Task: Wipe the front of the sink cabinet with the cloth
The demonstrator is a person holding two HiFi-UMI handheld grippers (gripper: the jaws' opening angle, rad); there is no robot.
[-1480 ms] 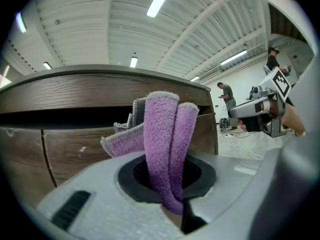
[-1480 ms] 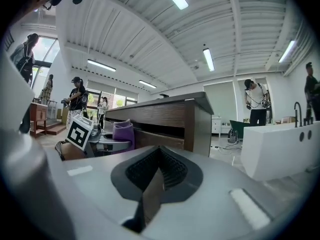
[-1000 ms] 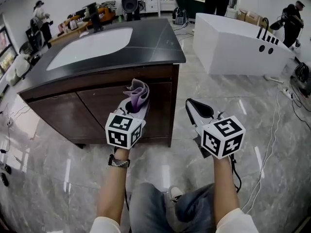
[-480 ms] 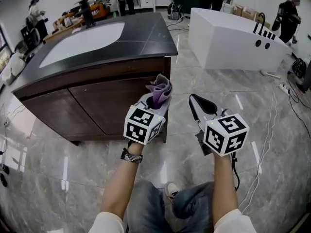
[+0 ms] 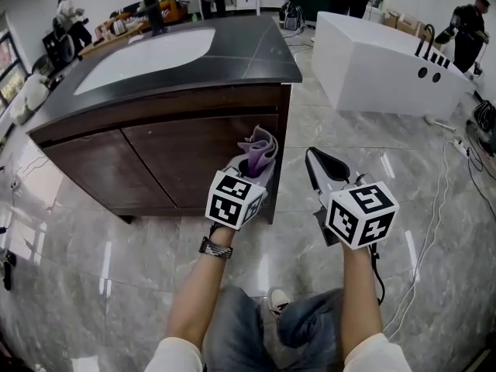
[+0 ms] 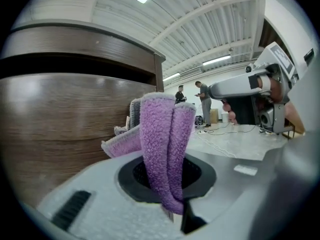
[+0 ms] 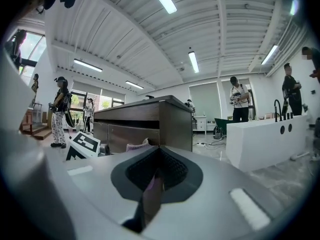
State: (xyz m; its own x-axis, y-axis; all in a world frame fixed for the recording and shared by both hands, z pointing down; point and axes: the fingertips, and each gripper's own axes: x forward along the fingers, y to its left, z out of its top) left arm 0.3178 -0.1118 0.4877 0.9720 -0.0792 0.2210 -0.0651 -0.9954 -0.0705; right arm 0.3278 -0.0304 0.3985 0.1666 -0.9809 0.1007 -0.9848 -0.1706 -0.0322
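We hold the left gripper [image 5: 246, 175] low in front of the sink cabinet [image 5: 155, 161], near its right-hand corner. Its jaws are clamped on the cloth [image 5: 260, 147]. In the left gripper view the purple cloth [image 6: 162, 149] rises in two folded lobes out of the pinch point between the jaws, and a third flap spills sideways toward the brown wood front [image 6: 60, 114]. The cloth stands past the jaw tips, just beside the door panel (we cannot tell whether it actually touches the wood). From the head view, the bundle sits over the lower right part of the cabinet front, below the dark countertop [image 5: 256, 53] and its white basin [image 5: 147, 53].

The right gripper [image 5: 322, 165] hangs beside the left one, off the cabinet's right edge and above the marble floor [image 5: 93, 285]. In its own view the right gripper [image 7: 155, 176] has its jaws pressed together, with nothing between them. The cabinet corner shows beyond them.
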